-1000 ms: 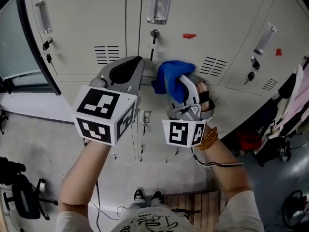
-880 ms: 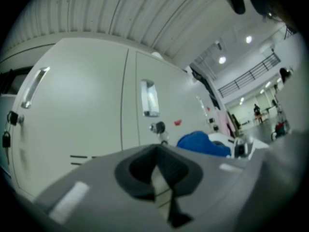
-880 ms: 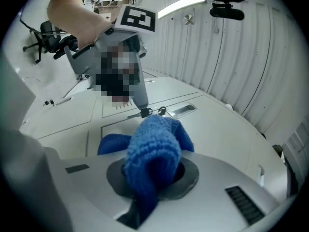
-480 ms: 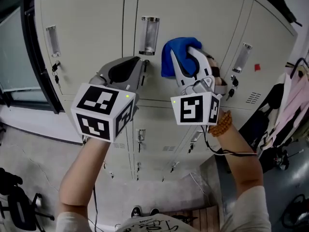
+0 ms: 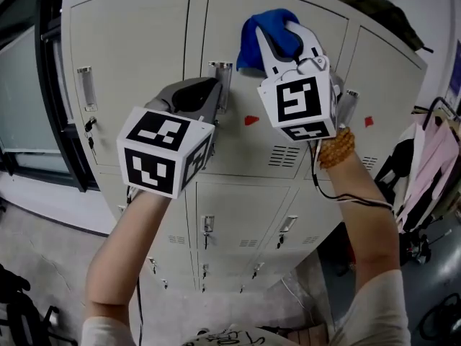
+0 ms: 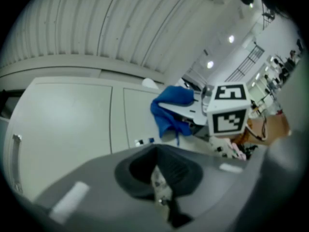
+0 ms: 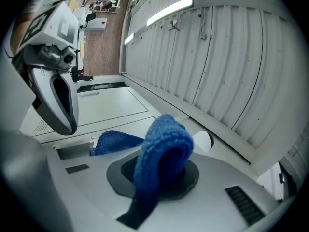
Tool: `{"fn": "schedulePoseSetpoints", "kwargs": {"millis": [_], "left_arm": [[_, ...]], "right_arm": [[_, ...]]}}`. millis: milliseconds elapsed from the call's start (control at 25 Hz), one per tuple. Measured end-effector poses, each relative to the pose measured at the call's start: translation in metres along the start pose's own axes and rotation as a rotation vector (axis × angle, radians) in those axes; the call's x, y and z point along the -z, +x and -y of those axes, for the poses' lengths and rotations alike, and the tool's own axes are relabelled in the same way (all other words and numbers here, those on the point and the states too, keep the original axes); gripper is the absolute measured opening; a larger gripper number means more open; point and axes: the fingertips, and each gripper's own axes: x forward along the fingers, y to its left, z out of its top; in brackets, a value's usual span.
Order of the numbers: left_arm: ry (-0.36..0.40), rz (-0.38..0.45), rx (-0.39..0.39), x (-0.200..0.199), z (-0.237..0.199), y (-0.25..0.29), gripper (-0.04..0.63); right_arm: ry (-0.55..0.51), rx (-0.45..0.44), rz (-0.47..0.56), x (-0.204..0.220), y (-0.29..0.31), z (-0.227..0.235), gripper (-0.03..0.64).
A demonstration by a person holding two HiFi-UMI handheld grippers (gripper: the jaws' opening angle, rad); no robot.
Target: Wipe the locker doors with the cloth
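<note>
A blue cloth (image 5: 258, 36) is bunched in my right gripper (image 5: 285, 29), which is shut on it and holds it against the top edge of the middle beige locker door (image 5: 277, 146). In the right gripper view the cloth (image 7: 161, 149) folds over between the jaws of the right gripper (image 7: 161, 174). My left gripper (image 5: 204, 94) hovers lower and to the left, in front of the seam between the left door (image 5: 130, 56) and the middle one. Its jaws are shut with nothing held (image 6: 157, 179). From the left gripper view, the cloth (image 6: 170, 108) hangs against the door.
A recessed handle (image 5: 220, 83) sits just right of the left gripper. Red marks (image 5: 250, 120) and vent slots (image 5: 284, 156) are on the doors. Lower lockers carry keys (image 5: 206, 231). A dark bundle (image 5: 374, 9) lies on top of the lockers. Pink clothes (image 5: 431, 168) hang at right.
My right gripper has carried the cloth up the middle door, from beside the vents to its top edge. The left gripper has risen with it, still shut.
</note>
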Motion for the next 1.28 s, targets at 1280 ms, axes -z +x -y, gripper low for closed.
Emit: {"fn": "schedulePoseSetpoints", "kwargs": {"millis": [1280], "left_arm": [[-0.102, -0.037, 0.101, 0.062, 0.074, -0.003, 0.003]], "right_arm": [[0.041, 0.026, -0.05, 0.082, -0.103, -0.093, 0.032]]}}
